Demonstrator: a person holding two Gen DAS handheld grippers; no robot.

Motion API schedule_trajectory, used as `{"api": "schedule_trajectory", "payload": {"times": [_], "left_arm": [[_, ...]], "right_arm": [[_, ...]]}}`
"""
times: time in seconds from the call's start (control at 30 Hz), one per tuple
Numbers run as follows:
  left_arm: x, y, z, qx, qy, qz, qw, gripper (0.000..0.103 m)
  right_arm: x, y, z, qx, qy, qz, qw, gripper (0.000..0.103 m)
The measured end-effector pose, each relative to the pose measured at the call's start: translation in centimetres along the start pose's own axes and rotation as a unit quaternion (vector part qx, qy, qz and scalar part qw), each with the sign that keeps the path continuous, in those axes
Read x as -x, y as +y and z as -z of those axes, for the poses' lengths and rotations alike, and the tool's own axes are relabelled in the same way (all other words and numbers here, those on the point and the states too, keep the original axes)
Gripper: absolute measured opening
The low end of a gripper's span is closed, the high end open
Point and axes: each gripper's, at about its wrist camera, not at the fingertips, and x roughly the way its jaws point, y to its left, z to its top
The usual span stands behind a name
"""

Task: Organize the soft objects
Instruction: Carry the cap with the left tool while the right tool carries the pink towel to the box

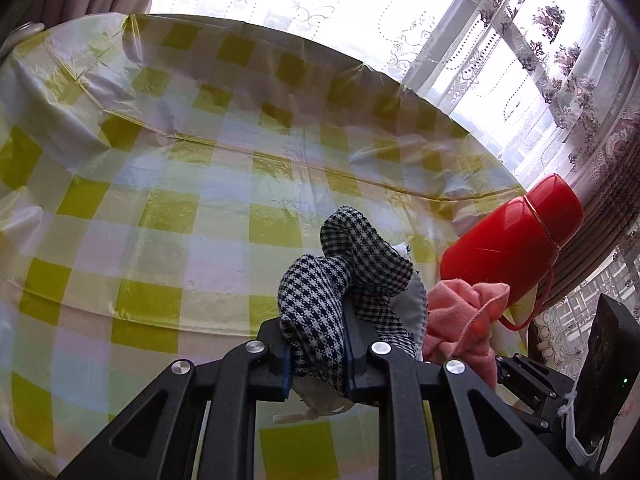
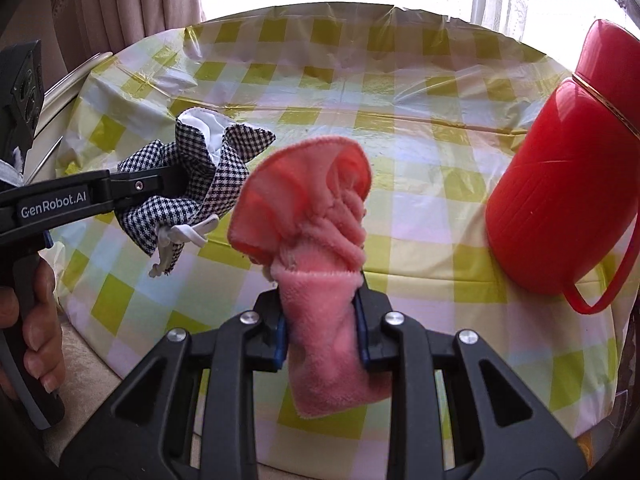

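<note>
My left gripper (image 1: 318, 354) is shut on a black-and-white houndstooth cloth (image 1: 320, 292) with a white lining, bunched between the blue pads and lifted off the table. The same houndstooth cloth (image 2: 192, 184) hangs from the left gripper (image 2: 176, 186) at the left of the right wrist view, a white tag dangling under it. My right gripper (image 2: 322, 332) is shut on a pink fleece cloth (image 2: 316, 216), which fans out above the fingers and hangs below them. In the left wrist view the pink cloth (image 1: 460, 312) shows just right of the houndstooth one.
A table with a yellow-and-white checked plastic cover (image 1: 160, 208) fills both views. A red thermos jug (image 2: 568, 168) with a handle stands at the table's right side, close to the pink cloth. Lace curtains (image 1: 560, 40) and a bright window lie behind. A hand (image 2: 32, 320) holds the left gripper's handle.
</note>
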Motion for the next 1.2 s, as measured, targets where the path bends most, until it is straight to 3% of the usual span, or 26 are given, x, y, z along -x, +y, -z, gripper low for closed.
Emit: {"api": "schedule_trajectory", "payload": {"times": [0.5, 0.8, 1.2], "left_arm": [[1.4, -11.3, 5.6, -0.082, 0.027, 0.069, 0.9938, 0.019], [1.6, -19.2, 9.1, -0.142, 0.053, 0.120, 0.9811, 0.019], [1.9, -27.7, 13.7, -0.196, 0.088, 0.163, 0.9629, 0.019]], "right_arm": [[9.3, -8.1, 6.9, -0.049, -0.009, 0.053, 0.997, 0.029], [15.3, -14.3, 11.2, -0.086, -0.011, 0.111, 0.990, 0.029], [21.0, -21.6, 18.3, -0.176, -0.009, 0.168, 0.970, 0.029]]}}
